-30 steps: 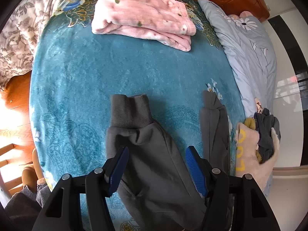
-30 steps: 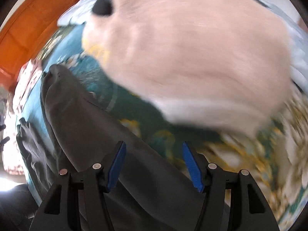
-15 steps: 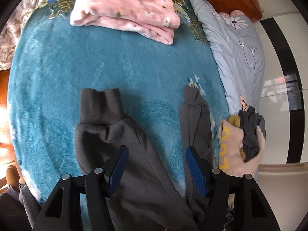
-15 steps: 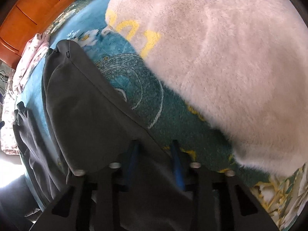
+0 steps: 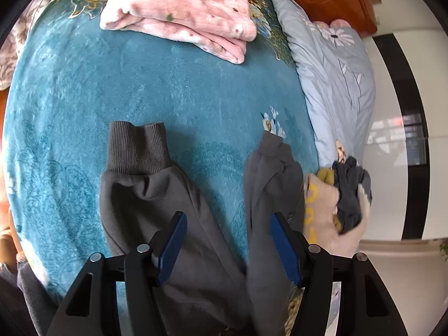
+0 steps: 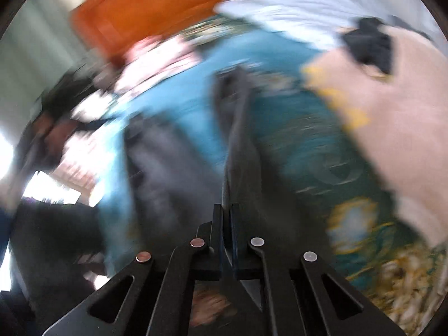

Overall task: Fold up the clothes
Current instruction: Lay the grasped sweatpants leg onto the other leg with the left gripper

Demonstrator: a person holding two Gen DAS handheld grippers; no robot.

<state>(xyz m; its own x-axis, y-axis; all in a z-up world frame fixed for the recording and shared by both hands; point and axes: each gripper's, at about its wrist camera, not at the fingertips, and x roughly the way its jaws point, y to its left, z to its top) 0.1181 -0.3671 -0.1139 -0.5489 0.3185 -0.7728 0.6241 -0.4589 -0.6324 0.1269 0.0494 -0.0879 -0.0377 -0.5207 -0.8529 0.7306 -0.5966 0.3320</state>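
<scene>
Dark grey sweatpants (image 5: pixel 156 196) lie on a teal blanket, both legs pointing away from me. The left leg ends in a ribbed cuff (image 5: pixel 137 147); the right leg (image 5: pixel 268 184) lies narrow and folded. My left gripper (image 5: pixel 228 242) is open and empty, just above the pants between the two legs. My right gripper (image 6: pixel 226 215) is shut on the grey pants fabric (image 6: pixel 238 145), which runs up from its jaws as a raised ridge. The right wrist view is motion-blurred.
A folded pink blanket (image 5: pixel 182 14) lies at the far side of the teal blanket (image 5: pixel 140 78). A light blue pillow (image 5: pixel 336 64) lies on the right. A cream fleece garment with dark clothes on it (image 5: pixel 333 207) (image 6: pixel 392 106) sits beside the right leg. An orange wooden headboard (image 6: pixel 156 8) stands behind.
My right gripper has closed on the grey pants fabric and lifted, swinging its view quickly. My left gripper stayed open and drifted slightly over the pants.
</scene>
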